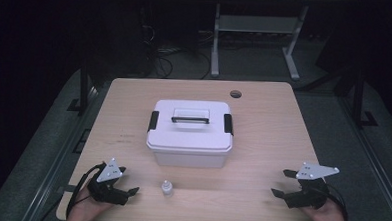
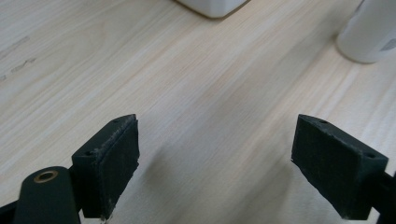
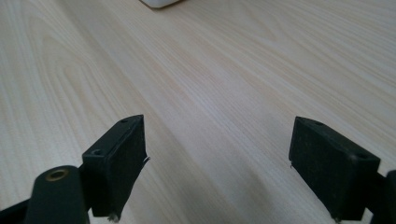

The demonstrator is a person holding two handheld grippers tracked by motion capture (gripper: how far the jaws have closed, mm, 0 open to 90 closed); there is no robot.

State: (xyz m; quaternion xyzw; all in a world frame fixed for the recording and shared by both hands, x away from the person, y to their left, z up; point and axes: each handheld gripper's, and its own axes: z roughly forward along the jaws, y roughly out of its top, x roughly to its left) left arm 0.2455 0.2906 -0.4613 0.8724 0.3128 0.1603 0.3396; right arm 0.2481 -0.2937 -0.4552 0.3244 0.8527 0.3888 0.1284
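A white plastic storage box (image 1: pixel 190 134) with a black handle and black side latches stands shut in the middle of the wooden table (image 1: pixel 263 123). A small white bottle (image 1: pixel 167 189) stands upright in front of it, near the table's front edge; it shows at the top right of the left gripper view as a white bottle (image 2: pixel 371 32). My left gripper (image 1: pixel 128 180) rests low at the front left, open, nothing between its pads. My right gripper (image 1: pixel 281 183) sits at the front right, open and empty too. A corner of the box (image 2: pixel 212 5) shows ahead of the left jaws.
A round cable hole (image 1: pixel 235 94) marks the table's far right. Beyond the table stand a desk frame's legs (image 1: pixel 216 41) and cables on a dark floor. Bare wood lies between both grippers and the box corner (image 3: pixel 159 3).
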